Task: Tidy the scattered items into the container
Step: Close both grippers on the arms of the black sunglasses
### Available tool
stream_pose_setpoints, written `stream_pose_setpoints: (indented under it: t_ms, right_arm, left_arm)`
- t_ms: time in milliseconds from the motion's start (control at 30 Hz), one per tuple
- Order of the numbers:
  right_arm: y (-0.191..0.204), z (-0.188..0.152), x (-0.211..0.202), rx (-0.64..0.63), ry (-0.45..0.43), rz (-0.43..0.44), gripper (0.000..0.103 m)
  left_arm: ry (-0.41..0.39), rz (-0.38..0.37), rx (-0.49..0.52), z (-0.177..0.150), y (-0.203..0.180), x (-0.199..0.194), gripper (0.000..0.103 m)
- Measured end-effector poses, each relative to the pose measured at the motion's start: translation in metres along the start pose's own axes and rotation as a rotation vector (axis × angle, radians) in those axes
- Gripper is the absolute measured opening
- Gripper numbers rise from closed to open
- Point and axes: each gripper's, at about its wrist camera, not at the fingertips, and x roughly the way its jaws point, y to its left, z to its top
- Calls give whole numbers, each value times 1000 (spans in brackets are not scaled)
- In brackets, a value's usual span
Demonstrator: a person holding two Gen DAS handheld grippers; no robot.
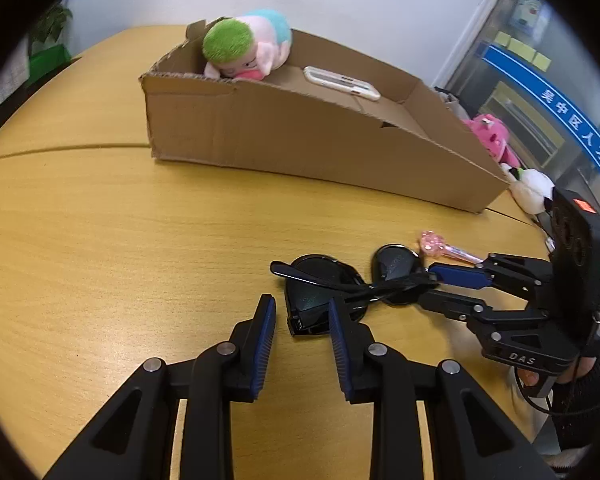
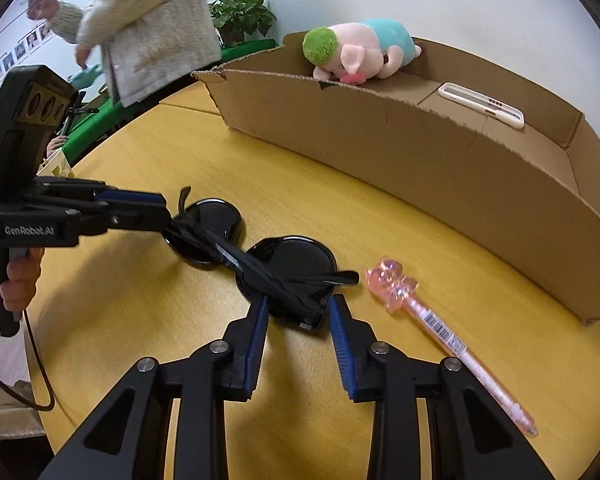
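Observation:
Black sunglasses [image 1: 340, 280] [image 2: 284, 264] lie folded on the wooden table in front of the cardboard box [image 1: 300, 136] [image 2: 440, 168]. My left gripper [image 1: 302, 316] [image 2: 168, 216] is open, its fingers straddling one hinge end of the sunglasses. My right gripper [image 2: 298, 312] [image 1: 428, 282] is open around the other end. A pink pen with a bear top [image 2: 440, 328] [image 1: 448, 249] lies right of the sunglasses. In the box are a plush pig with green hair [image 1: 248, 46] [image 2: 360, 50] and a white remote [image 1: 340, 82] [image 2: 482, 104].
A pink plush [image 1: 492, 136] and a white plush [image 1: 530, 188] lie beyond the box's right end. A person in a grey sweater [image 2: 148, 20] stands by the table's far left, near a potted plant [image 2: 240, 14]. The table edge runs along the left.

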Motion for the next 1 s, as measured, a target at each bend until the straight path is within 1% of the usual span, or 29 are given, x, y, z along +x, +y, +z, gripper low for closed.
stream_pose_setpoints:
  t_ms: [100,367,433,600,633,667,733,867,1000]
  right_arm:
    - [-1,0,0,4,1,6,34]
    - [-2,4,-1,5,-12,13,33]
    - [-2,4,-3,4,-17,20,31]
    - [3,2,-9,-21,-19,50,30]
    - [4,0,-10,-28,-16,53,30]
    - [4,-1,-10,-35,-15,53,30]
    - [-1,-1,-10,-30,-16,50,30]
    - [-8,5,-10,-33,-29,58,31]
    - [-6,6,-1,-65,-3,58,30]
  left_arm:
    - [1,-18,27,1,-5,3,27]
    - [12,-10,48,-3,-10,10,27]
    - [16,-2,50,-2,-9,11,27]
    - [20,-6,73,-3,-7,10,26]
    - [19,-12,80,-3,-6,10,22]
    - [18,-16,86,-3,-5,9,14]
    - [28,-14,99,-2,-1,11,8]
    - [52,-1,99,0,8,15,8]
    - [30,-38,104,2,9,12,8]
